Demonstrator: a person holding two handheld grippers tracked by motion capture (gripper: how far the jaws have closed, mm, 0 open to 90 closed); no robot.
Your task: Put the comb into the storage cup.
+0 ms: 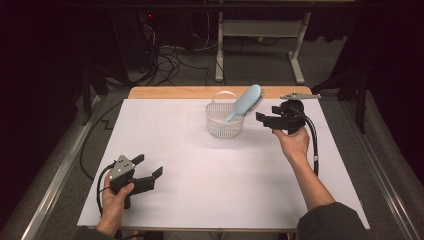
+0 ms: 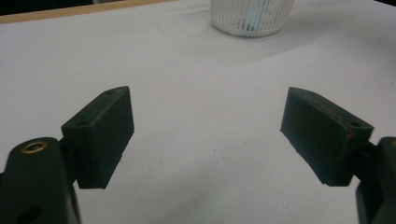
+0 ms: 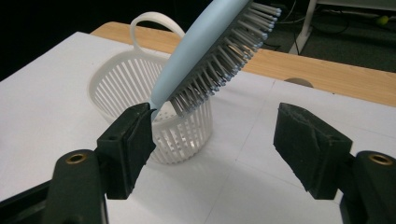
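Hairbrush [image 1: 246, 101] stands handle-down in basket [image 1: 223, 121], upper centre of high view, long axis leaning up-right toward right gripper [image 1: 268, 120], jaws spread, empty, just beside it. Left gripper [image 1: 149, 172], lower left, jaws spread, well apart.

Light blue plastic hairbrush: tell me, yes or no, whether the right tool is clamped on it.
No: the right tool has its jaws wide apart, and the light blue plastic hairbrush stands propped in the white slotted plastic basket.

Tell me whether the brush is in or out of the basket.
In: the brush stands handle-down inside the basket, its head leaning out over the rim.
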